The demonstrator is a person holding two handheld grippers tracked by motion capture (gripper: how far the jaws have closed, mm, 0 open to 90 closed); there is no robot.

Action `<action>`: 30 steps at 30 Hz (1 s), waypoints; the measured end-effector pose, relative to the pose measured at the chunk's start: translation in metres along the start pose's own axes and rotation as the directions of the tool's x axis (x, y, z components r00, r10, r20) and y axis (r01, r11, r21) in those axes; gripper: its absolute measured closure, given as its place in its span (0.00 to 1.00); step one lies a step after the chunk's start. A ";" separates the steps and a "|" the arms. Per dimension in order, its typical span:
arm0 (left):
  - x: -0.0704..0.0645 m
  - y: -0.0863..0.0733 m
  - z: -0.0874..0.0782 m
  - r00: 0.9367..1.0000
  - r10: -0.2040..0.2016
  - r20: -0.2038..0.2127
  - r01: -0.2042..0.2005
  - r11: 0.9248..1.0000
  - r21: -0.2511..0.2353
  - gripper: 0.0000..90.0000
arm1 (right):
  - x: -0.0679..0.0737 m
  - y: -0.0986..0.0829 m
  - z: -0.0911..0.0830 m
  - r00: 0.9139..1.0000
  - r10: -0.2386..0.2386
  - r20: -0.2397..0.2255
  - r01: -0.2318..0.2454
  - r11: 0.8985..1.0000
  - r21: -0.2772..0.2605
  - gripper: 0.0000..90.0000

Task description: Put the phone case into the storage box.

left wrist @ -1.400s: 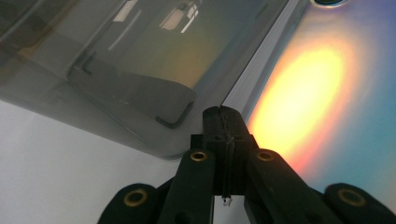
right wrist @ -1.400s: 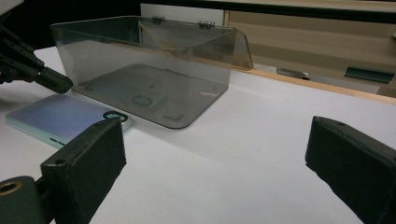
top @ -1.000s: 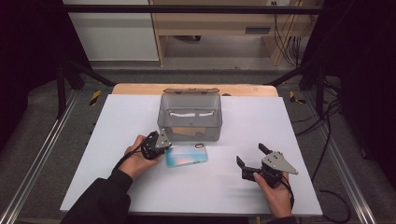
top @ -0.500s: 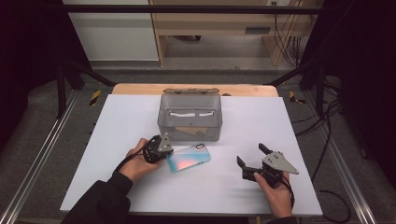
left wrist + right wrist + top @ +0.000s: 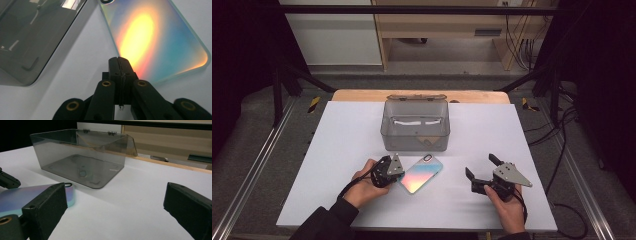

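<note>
Left gripper view is showing the left gripper (image 5: 119, 61), jaws closed empty, nudging the phone case (image 5: 155, 37) just before the clear box (image 5: 415, 125), while the right gripper (image 5: 482, 167), beside the case, is waiting open, likely needing to grasp next.

phone case (image 5: 421, 174) flat on table (image 5: 342, 130) | left hand-held gripper (image 5: 400, 173) touching it | right hand-held gripper (image 5: 480, 172) apart

Phone case (image 5: 160, 37) top cut by frame edge; small items inside clear box (image 5: 415, 126) perhaps unreadable.
</note>
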State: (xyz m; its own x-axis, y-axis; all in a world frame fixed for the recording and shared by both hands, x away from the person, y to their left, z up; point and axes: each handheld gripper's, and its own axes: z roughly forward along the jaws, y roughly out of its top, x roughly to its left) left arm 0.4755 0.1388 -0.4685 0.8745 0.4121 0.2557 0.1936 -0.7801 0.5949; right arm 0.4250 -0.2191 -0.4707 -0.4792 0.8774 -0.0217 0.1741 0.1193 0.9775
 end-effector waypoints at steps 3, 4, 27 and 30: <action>-0.003 0.002 0.000 1.000 0.000 0.000 0.000 1.000 0.003 1.00 | 0.000 0.000 0.000 1.000 0.000 0.000 0.000 1.000 0.002 0.06; -0.004 0.002 0.000 1.000 0.000 0.000 0.000 1.000 0.004 1.00 | 0.000 0.000 0.000 1.000 0.000 -0.001 0.000 1.000 0.002 0.06; -0.021 0.036 -0.029 0.985 -0.146 -0.087 0.141 0.988 -0.065 0.88 | 0.000 0.001 -0.002 1.000 0.020 -0.003 -0.020 1.000 -0.018 0.05; -0.024 0.042 -0.031 0.976 -0.172 -0.131 0.164 0.984 -0.066 0.70 | 0.001 0.002 -0.002 1.000 0.022 -0.009 -0.022 1.000 -0.021 0.05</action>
State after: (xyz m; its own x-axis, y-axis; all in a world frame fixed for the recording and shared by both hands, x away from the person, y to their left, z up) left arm 0.4490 0.1106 -0.4263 0.7623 0.5981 0.2472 0.3048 -0.6688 0.6781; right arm 0.4235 -0.2190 -0.4681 -0.4826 0.8758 0.0015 0.1661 0.0899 0.9820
